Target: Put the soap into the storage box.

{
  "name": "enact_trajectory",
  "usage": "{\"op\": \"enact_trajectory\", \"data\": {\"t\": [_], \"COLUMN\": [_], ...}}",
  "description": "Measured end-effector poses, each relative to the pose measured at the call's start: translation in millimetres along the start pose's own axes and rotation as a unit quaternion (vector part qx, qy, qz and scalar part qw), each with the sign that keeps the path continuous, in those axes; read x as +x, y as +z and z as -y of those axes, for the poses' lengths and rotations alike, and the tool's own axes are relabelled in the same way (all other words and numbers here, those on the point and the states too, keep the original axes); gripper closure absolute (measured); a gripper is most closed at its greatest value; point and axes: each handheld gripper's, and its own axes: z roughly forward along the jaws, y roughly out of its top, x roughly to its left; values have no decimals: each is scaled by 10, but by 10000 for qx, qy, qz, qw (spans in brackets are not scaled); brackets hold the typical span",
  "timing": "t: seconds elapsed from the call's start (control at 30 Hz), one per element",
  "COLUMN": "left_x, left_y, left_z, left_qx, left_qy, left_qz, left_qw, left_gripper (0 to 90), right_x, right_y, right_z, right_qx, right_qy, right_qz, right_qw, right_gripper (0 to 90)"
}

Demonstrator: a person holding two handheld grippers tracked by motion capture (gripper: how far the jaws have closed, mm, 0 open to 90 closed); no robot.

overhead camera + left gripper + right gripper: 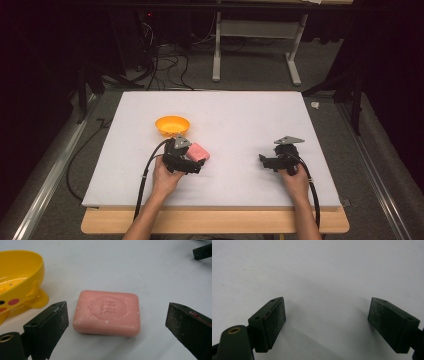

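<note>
Holding my left gripper low over the white table, jaws spread wide with the pink soap bar lying flat between them, neither pad touching it. Soap sits face up, an embossed stamp on its top, long side running across the left gripper view; a clear gap of table shows on both sides between bar and pads. From the high view the soap lies just ahead of that gripper, near the left middle of the board. Yellow bowl stands just beyond the soap, close but apart from it; in the left gripper view it shows a painted face and small feet, upright on the table. My right gripper also stands open, jaws wide apart over bare table, nothing between them. In the high view it rests well to the right of the soap, pointing inward toward the left one. Each hand grips its own tool; cables trail back off the near edge.
</note>
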Motion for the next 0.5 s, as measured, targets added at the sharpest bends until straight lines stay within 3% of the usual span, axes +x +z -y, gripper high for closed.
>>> {"op": "enact_trajectory", "data": {"t": [0.07,0.17,0.5], "left_x": [17,49,77], "left_y": [35,123,256], "left_z": [-9,-17,-29], "left_qx": [-29,141,250], "left_qy": [-56,-140,-194], "left_qz": [37,115,92], "left_qw": [10000,9997,9995], "left_gripper": [60,57,72], "right_x": [0,0,0], "right_y": [0,0,0], "right_z": [0,0,0], "right_qx": [2,2,1], "right_qy": [6,7,5], "right_qz": [-3,-4,-4], "right_qw": [10000,10000,10000], "right_gripper": [151,151,151]}}
